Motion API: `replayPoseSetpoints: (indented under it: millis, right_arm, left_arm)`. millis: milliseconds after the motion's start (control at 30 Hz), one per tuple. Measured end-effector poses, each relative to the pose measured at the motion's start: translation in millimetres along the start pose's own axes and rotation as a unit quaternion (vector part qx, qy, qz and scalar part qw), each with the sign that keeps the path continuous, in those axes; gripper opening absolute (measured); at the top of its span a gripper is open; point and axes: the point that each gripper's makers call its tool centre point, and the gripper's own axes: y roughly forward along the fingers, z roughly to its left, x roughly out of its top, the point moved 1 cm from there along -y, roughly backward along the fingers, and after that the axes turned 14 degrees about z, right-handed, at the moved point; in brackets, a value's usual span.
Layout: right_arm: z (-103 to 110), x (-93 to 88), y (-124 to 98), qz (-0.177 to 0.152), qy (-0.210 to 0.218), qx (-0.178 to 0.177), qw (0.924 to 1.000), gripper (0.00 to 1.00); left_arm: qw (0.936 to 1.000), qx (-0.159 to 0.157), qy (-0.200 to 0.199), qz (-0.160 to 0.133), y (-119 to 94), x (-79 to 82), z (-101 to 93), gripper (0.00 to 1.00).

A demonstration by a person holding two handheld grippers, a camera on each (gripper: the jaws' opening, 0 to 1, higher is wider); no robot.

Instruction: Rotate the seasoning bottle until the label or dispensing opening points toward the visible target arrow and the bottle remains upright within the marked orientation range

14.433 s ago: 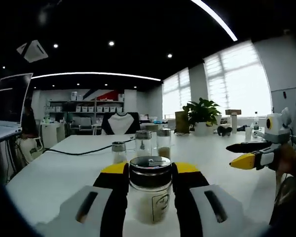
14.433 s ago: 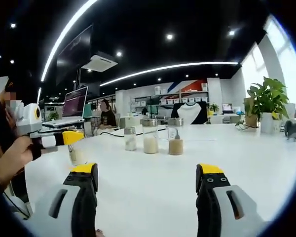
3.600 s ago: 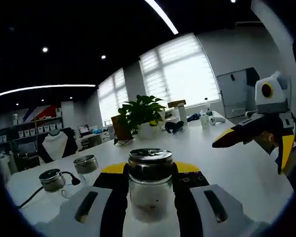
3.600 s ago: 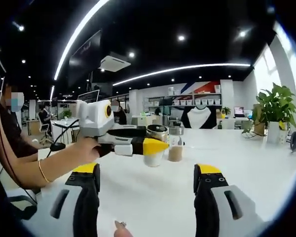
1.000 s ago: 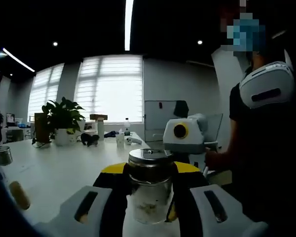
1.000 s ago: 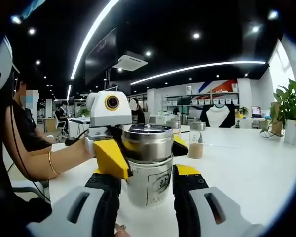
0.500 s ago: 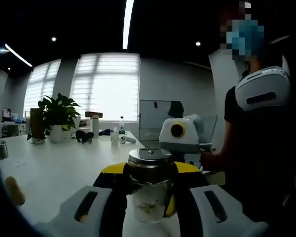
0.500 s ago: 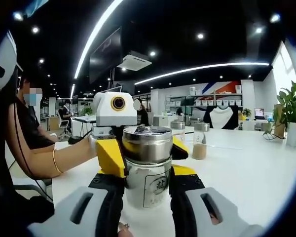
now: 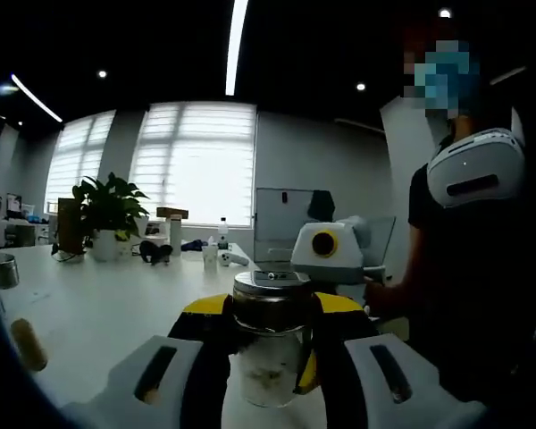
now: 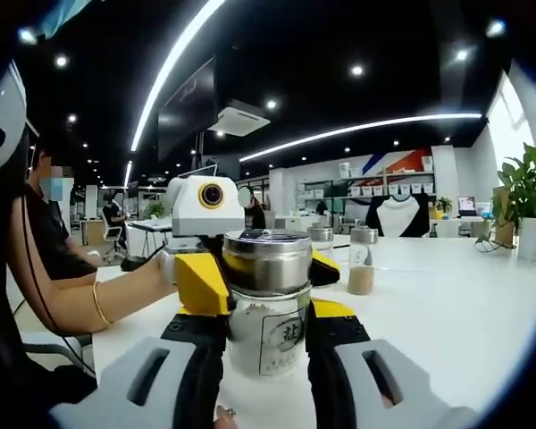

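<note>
Two grippers are meeting on one seasoning bottle (image 10: 268,308), which is standing upright on the white surface (image 10: 447,295) just in front of the person. In the right gripper view, the bottle is sitting between the black fingers (image 10: 335,335) of the right gripper (image 10: 266,344), which are closed narrow against its glass body, while the yellow-tipped left gripper (image 10: 250,268) is reaching in from the far side and clasping the bottle just under its cap. In the left gripper view, the same bottle (image 9: 270,344) is held between that gripper's own fingers (image 9: 210,344), closed snugly on it, and the white housing of the right gripper (image 9: 326,255) is showing just behind.

Step in hand, as a judgement: the bottle appears to be mid-rotation, with the grasp being handed from one gripper to the other so the turn can go on. The printed label (image 10: 290,338) is facing the right gripper's camera. No target arrow or marked range can be made out, so how much turn remains cannot be told. The next move probably calls for one gripper to let go while the other twists the bottle about its vertical axis without tipping it.

Materials: the bottle is a clear glass cylinder with pale granular contents low inside, topped by a broad brushed-metal cap (image 10: 268,259) with a flat, shiny lid. Such smooth glass and metal could slip under a light grip. Further seasoning bottles (image 10: 361,259) with similar caps are standing well apart on the smooth, matte surface, and a potted plant (image 9: 107,219) is sitting near the windows.
</note>
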Motion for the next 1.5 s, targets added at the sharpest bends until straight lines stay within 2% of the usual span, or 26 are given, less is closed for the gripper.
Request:
replayPoseSetpoints:
  millis: [200, 500, 700, 767, 800, 1000, 1200, 1233, 1300, 1500]
  right_arm:
    - [-9, -6.5, 5, 0.006, 0.020, -0.026, 0.9994, 0.32]
    - [-23, -11.0, 8, 0.014, 0.018, -0.085, 0.9961, 0.32]
    - [-36, -4.7, 15, -0.011, 0.032, -0.123, 0.9918, 0.32]
    - [-41, 0.4, 16, -0.024, 0.017, -0.143, 0.9893, 0.32]
    - [-40, -2.0, 19, -0.018, 0.020, -0.145, 0.9890, 0.32]
    - [-47, -3.7, 30, -0.014, 0.000, -0.185, 0.9826, 0.32]
    - [-58, -8.6, 36, -0.019, 0.020, -0.212, 0.9770, 0.32]
    - [-61, -8.3, 36, -0.026, 0.019, -0.227, 0.9735, 0.32]
    - [-66, -7.1, 36, -0.035, 0.024, -0.242, 0.9694, 0.32]
    - [-76, -10.0, 37, -0.039, 0.033, -0.262, 0.9637, 0.32]
  left_arm:
    - [0.9996, 0.024, -0.008, 0.015, 3, -6.7, 9.8, 0.37]
    - [0.9971, 0.067, -0.005, 0.036, 7, -12.0, 22.5, 0.37]
    - [0.9933, 0.112, 0.003, 0.026, 6, -7.6, 35.9, 0.37]
    - [0.9918, 0.128, -0.002, 0.012, 5, -3.6, 41.3, 0.38]
    - [0.9911, 0.132, -0.002, 0.012, 4, -3.7, 42.9, 0.38]
    - [0.9835, 0.180, -0.005, 0.023, 2, -6.7, 56.9, 0.39]
    - [0.9736, 0.224, -0.034, 0.024, 2, -12.0, 70.7, 0.39]
    - [0.9689, 0.243, -0.037, 0.025, 1, -12.1, 74.4, 0.39]
    - [0.9640, 0.262, -0.040, 0.023, 1, -11.2, 76.8, 0.39]
    - [0.9525, 0.300, -0.033, 0.037, 3, -14.5, 80.4, 0.38]
